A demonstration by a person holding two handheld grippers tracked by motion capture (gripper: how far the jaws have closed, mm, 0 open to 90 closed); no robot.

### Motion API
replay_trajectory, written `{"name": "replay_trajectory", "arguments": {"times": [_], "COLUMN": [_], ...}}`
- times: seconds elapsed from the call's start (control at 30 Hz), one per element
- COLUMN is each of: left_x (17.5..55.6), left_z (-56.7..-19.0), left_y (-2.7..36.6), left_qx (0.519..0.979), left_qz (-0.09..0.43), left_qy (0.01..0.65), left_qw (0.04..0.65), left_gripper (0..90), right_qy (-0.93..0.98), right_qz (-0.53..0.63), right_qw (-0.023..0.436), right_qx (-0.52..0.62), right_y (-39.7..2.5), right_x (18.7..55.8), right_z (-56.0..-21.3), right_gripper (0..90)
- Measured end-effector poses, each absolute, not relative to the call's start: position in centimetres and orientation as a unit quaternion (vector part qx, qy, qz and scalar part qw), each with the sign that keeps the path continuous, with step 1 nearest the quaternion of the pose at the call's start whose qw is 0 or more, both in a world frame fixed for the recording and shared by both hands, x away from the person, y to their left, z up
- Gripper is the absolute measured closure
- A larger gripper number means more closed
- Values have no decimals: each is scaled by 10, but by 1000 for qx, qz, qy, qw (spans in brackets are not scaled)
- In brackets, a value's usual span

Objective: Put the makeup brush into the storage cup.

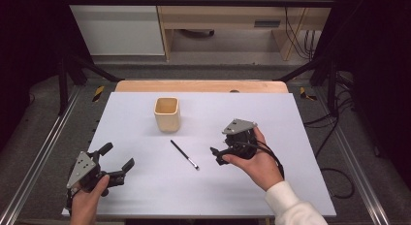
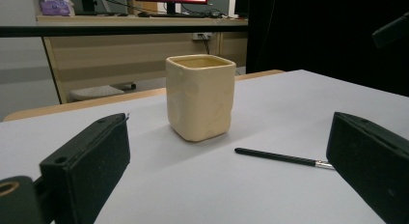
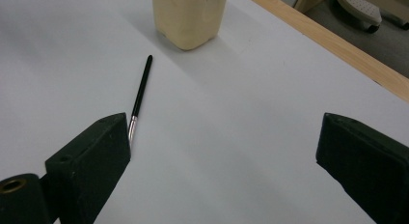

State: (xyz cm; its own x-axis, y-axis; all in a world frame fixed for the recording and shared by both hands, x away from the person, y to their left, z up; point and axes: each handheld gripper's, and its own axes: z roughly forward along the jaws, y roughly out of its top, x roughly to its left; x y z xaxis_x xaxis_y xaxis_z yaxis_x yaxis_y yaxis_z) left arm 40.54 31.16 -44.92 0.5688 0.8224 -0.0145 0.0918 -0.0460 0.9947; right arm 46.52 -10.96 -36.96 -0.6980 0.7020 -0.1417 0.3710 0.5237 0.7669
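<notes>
A cream square cup (image 1: 167,114) stands upright on the white table top, left of centre. A thin black brush (image 1: 184,154) with a silver ferrule lies flat in front of it. My left gripper (image 1: 117,157) rests near the front left corner, open and empty, facing the cup (image 2: 200,96) and the brush (image 2: 282,157). My right gripper (image 1: 217,156) is held just right of the brush, open with nothing between its fingers. In the right gripper view the brush (image 3: 141,91) runs past the left jaw toward the cup (image 3: 189,16).
The white sheet (image 1: 271,118) covers a wooden table whose far edge (image 1: 198,86) shows. Metal rails run along both sides (image 1: 43,152). Wooden furniture and cables stand beyond the table.
</notes>
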Motion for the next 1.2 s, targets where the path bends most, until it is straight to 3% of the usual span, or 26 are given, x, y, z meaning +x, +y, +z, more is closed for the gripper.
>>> {"name": "replay_trajectory", "arguments": {"times": [0.6,0.73,1.2], "left_x": [406,406,406], "left_z": [-446,-447,-449], "left_y": [311,304,304], "left_qx": [676,694,695], "left_qz": [326,326,319], "left_qy": [339,325,329], "left_qw": [567,553,554], "left_gripper": [15,14,14], "right_qy": [871,876,882], "right_qz": [320,309,294], "right_qw": [183,178,165], "right_qx": [324,326,329], "right_y": [-53,-46,-31], "right_x": [496,500,507], "right_z": [-393,-398,-411], "right_gripper": [59,59,63]}}
